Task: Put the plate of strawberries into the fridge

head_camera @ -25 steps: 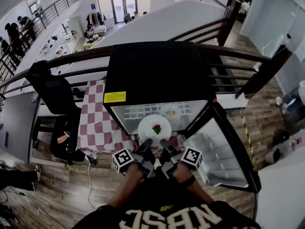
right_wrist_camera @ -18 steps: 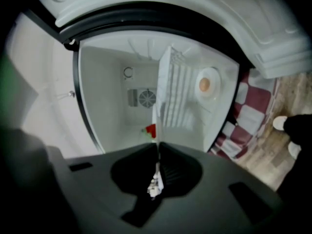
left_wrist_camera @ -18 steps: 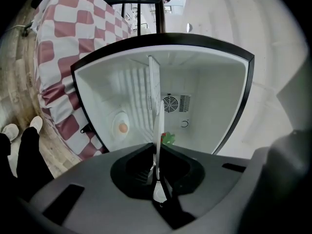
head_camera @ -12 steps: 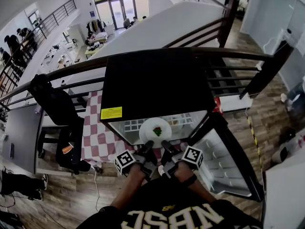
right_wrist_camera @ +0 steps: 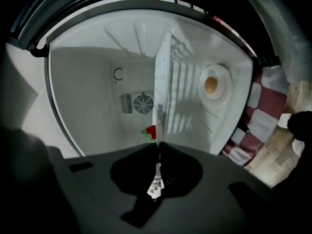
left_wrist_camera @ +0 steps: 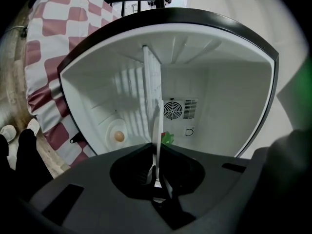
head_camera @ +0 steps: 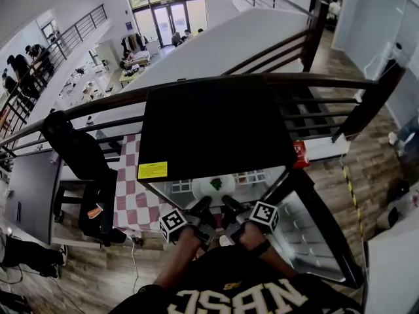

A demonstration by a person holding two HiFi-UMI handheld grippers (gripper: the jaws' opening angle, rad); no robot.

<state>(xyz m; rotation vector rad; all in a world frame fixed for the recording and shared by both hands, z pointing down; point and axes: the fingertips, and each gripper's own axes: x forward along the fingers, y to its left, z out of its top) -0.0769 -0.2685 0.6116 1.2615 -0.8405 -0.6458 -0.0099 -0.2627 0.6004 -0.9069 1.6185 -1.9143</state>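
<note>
A white plate (head_camera: 214,187) carrying a strawberry (head_camera: 215,184) hangs at the mouth of the open black fridge (head_camera: 216,123), half under its top edge. My left gripper (head_camera: 201,205) is shut on the plate's near-left rim and my right gripper (head_camera: 226,203) is shut on its near-right rim. In the left gripper view the plate (left_wrist_camera: 157,130) appears edge-on, running out of the left gripper (left_wrist_camera: 157,172), with the strawberry (left_wrist_camera: 167,139) beside it. The right gripper view shows the same plate (right_wrist_camera: 159,130) edge-on in the right gripper (right_wrist_camera: 157,177), strawberry (right_wrist_camera: 150,132) to its left.
The fridge door (head_camera: 308,227) hangs open at the right. Inside lie a wire shelf (left_wrist_camera: 134,91) and a small plate with an egg (left_wrist_camera: 118,135). A red-and-white checked table (head_camera: 134,195) and a black chair (head_camera: 78,156) stand left. A dark railing (head_camera: 314,84) runs behind.
Both grippers have carried the plate forward, from in front of the fridge opening to partly inside it. Both grips are unchanged.
</note>
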